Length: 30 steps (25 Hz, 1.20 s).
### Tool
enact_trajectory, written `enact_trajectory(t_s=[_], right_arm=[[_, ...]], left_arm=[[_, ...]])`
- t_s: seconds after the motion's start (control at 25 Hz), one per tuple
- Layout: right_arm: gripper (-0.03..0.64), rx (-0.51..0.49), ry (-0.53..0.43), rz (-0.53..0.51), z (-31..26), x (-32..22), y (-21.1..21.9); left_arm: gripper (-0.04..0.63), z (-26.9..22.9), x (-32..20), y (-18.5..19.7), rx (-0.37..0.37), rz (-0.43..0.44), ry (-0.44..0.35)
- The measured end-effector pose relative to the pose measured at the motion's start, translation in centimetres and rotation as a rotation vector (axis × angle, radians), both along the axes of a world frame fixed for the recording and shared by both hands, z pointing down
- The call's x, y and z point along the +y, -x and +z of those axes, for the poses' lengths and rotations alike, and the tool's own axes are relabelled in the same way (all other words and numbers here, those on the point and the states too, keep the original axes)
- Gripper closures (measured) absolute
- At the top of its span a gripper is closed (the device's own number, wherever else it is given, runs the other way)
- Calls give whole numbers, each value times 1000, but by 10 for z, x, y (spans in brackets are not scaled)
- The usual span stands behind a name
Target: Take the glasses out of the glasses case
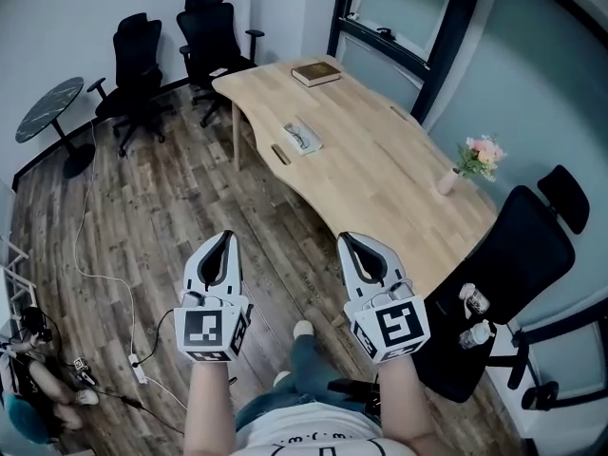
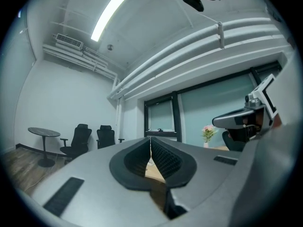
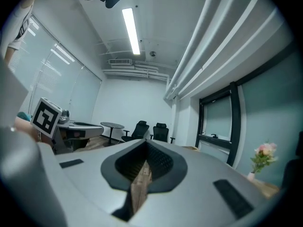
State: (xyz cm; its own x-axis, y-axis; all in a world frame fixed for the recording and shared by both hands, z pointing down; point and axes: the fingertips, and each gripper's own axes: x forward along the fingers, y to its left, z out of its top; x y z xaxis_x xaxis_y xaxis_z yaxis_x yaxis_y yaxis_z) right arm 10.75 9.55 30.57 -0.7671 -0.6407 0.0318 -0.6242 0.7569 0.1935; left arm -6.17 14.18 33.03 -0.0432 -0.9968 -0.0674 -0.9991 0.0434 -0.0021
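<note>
Wood-plank flooring ran under a long curved desk that stretched from the far middle of the room toward the near right. On that desk the glasses case lay flat near the far left edge, shut as far as the head view showed, with a brown book further off at the far end and a small vase of flowers by the right wall. You held both tools up over the floor, well apart from the case. Your left gripper had its jaws pressed together at the tips with nothing between them, and your right gripper was closed up the same way, also empty. Two black office chairs and a round dark table stood at the far left, and another black chair sat at the near right beside the desk
</note>
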Motion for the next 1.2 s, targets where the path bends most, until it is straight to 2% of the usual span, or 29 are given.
enact_trajectory(t_s=[0.28, 0.56, 0.88, 1.2], right_arm=[[606, -3, 6, -9, 9, -74, 45], [606, -2, 33, -13, 18, -185, 97], [606, 22, 88, 15, 33, -326, 138], [604, 40, 133, 64, 51, -404, 151]], left_arm=[[578, 6, -57, 48, 6, -48, -10], [578, 11, -163, 100, 3, -57, 15], [578, 12, -306, 139, -7, -18, 54], [578, 17, -391, 156, -29, 36, 81]])
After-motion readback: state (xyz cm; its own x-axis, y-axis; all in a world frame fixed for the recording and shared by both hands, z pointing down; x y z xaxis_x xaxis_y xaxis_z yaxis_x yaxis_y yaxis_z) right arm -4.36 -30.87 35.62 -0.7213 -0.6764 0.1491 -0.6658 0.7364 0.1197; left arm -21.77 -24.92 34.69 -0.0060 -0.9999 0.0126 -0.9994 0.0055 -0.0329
